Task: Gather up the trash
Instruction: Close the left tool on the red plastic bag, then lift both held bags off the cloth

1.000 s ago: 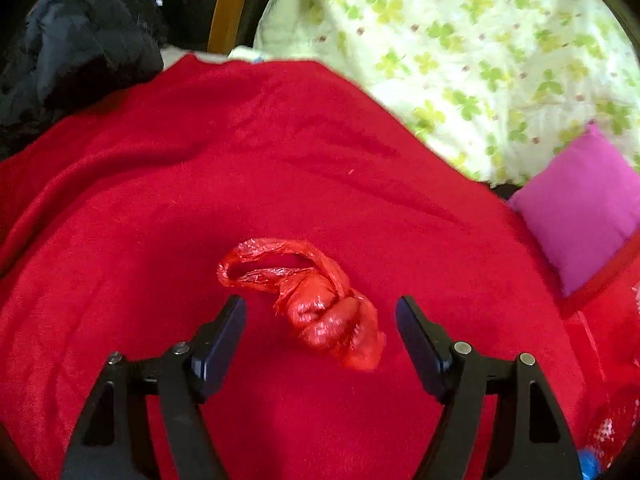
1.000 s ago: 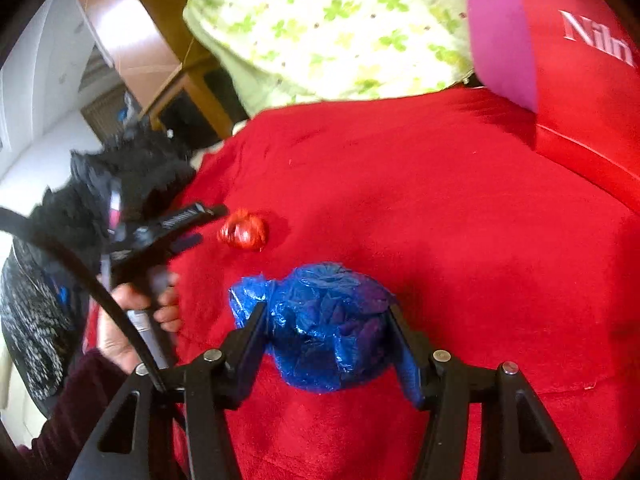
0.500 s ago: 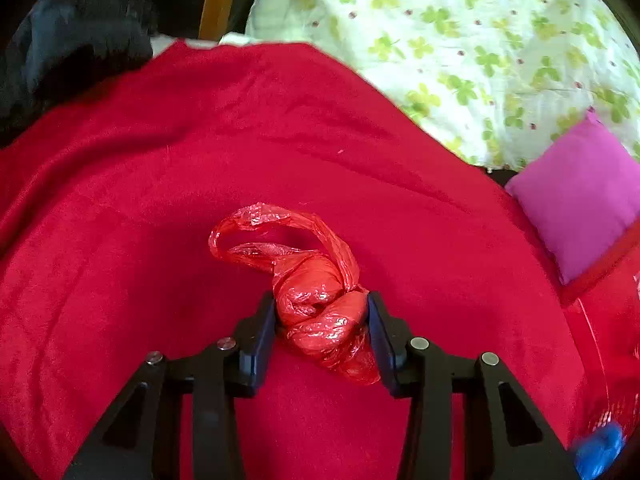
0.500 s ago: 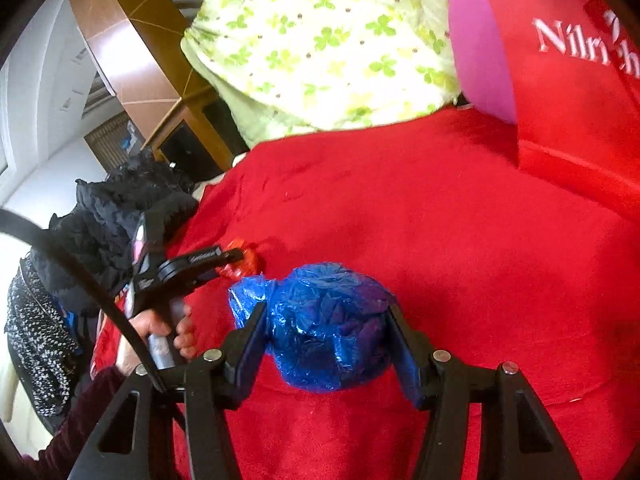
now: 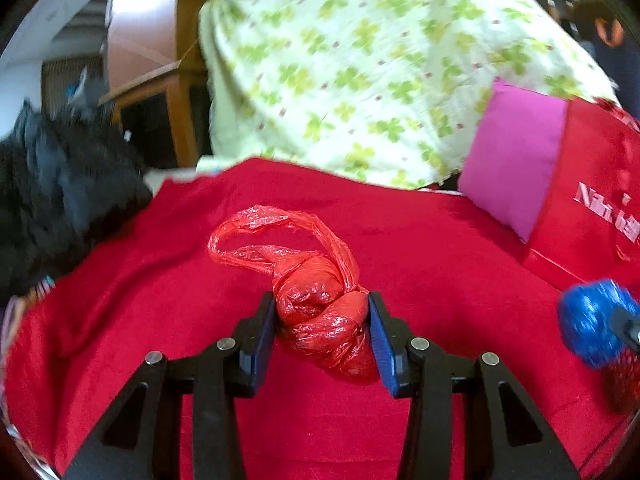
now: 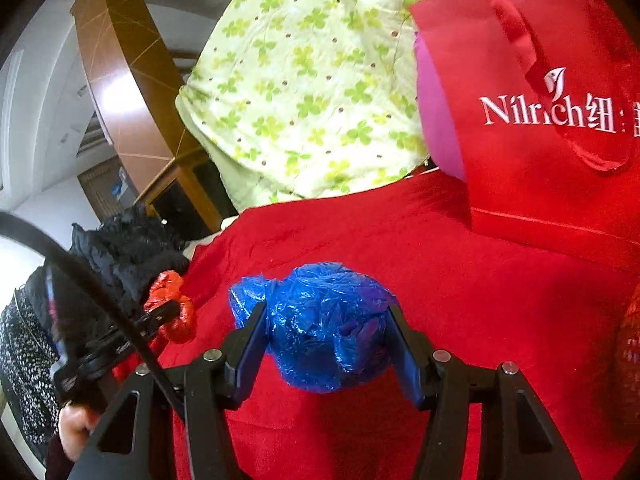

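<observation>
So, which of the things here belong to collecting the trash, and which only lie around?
Part of the job:
- red plastic bag wad, clamped in the left gripper
- blue plastic bag wad, clamped in the right gripper
- red paper gift bag, probably the place for the trash

Only lying about:
- pink cushion
- clover-print cloth
- black jacket
- red blanket

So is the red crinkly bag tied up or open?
Tied up: the red bag is twisted into a knotted lump with one loop sticking out.

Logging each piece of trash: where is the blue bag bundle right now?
The blue bag bundle sits clamped in the right gripper above the red blanket, with the red paper bag behind it to the right.
</observation>
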Action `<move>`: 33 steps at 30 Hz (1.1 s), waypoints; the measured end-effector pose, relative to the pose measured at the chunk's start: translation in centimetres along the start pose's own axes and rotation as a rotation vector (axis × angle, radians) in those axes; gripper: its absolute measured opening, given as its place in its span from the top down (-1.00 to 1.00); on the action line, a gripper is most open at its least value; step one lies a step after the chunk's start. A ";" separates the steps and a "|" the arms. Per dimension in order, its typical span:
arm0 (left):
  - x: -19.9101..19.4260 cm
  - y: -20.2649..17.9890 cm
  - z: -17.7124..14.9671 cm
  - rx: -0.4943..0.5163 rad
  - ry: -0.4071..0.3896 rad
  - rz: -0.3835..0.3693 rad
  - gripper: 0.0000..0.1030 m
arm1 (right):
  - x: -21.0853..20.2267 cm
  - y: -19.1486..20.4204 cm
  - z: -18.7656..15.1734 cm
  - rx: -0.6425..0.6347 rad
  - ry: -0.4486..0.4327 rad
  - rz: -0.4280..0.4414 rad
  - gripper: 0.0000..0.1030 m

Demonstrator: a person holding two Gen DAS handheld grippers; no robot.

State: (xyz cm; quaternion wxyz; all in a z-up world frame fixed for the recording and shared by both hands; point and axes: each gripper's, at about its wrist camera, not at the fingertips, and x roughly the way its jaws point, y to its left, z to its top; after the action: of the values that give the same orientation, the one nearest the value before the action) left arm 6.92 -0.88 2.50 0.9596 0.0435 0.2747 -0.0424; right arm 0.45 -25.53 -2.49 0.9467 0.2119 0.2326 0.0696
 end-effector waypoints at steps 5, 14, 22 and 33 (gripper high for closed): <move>-1.5 -1.8 0.1 0.069 -0.033 -0.028 0.10 | -0.5 -0.5 0.6 0.028 -0.013 0.004 -0.17; -3.0 -4.6 -0.3 0.125 -0.032 -0.084 0.10 | -1.5 -1.6 1.4 0.043 -0.024 0.015 -0.17; -4.0 -7.0 -0.9 0.178 -0.037 -0.121 0.09 | -2.5 -3.0 1.9 0.065 -0.043 0.001 -0.17; -4.6 -9.3 -1.6 0.226 -0.025 -0.170 0.09 | -3.7 -4.2 2.4 0.085 -0.066 -0.003 -0.17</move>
State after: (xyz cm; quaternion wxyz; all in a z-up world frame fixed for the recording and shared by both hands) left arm 1.23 -9.71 3.06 0.9448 0.1272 0.2591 -0.1548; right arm -1.49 -31.07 -0.90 0.9441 0.2537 0.2042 0.0512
